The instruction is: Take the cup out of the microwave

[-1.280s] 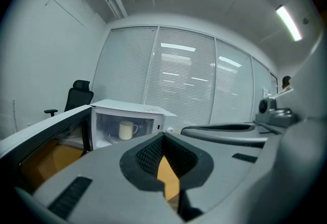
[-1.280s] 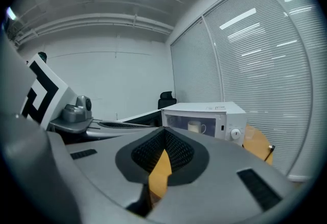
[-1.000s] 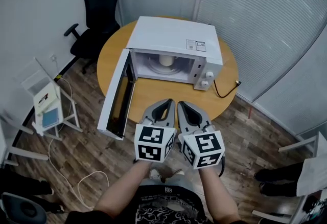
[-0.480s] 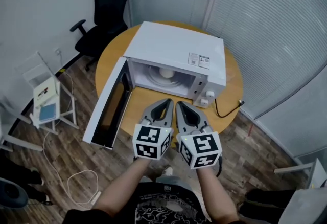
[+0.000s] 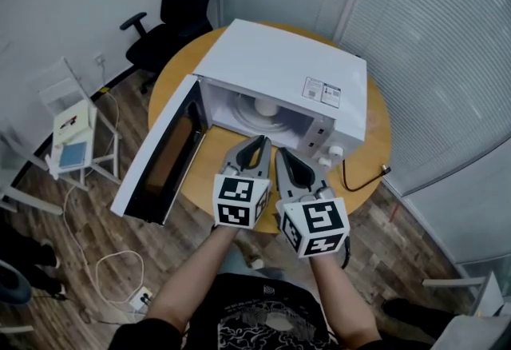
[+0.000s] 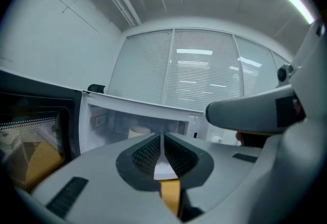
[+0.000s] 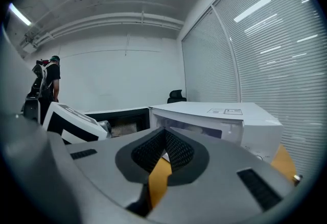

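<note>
Left tool [image 5: 257, 147] and right tool [image 5: 285, 158] are seen closed, empty. Cup [image 5: 266, 106] inside microwave [image 5: 279, 73] is judged light, possibly fragile; a sidewall grasp is advised.

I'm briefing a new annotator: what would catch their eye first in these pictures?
A boxy white microwave stands on the round wooden table, its door swung wide open to the left and a pale cup standing inside. Just before the opening, the left gripper and right gripper are held side by side, fingers closed on nothing.
</note>
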Available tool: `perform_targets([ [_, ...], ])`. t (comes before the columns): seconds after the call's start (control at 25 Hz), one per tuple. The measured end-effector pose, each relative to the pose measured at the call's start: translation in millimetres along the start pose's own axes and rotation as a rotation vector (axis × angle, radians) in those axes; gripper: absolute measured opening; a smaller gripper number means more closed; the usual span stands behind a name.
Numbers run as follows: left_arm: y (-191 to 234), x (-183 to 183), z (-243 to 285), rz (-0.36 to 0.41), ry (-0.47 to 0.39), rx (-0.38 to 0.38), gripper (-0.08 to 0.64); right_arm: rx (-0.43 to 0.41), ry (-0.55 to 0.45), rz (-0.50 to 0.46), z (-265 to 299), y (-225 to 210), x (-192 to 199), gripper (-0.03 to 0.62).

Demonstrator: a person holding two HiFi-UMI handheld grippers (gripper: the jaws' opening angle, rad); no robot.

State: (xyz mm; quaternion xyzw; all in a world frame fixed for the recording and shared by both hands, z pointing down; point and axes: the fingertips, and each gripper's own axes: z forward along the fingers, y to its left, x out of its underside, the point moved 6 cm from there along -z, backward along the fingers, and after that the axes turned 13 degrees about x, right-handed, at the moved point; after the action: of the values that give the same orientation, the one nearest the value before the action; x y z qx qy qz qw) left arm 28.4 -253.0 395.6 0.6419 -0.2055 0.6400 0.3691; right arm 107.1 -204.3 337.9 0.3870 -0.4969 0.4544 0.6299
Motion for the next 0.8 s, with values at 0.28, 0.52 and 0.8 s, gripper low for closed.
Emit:
perform_targets([
  [0.28,22.1,20.2,27.0,-0.012,0.006,0.027,0.111,0.024,-0.011,-0.028,14.9,-4.9,9.5,0.015],
  [0.52,49.6,35.4,50.5,0.002,-0.010,0.040,0.171,0.054,-0.029,-0.040,32.0,-5.3,25.0,0.015],
  [0.8,81.1,55.6,85.9,0.013,-0.006,0.058,0.266,0.074,-0.054,-0.055,60.1,-1.8,47.7,0.015],
])
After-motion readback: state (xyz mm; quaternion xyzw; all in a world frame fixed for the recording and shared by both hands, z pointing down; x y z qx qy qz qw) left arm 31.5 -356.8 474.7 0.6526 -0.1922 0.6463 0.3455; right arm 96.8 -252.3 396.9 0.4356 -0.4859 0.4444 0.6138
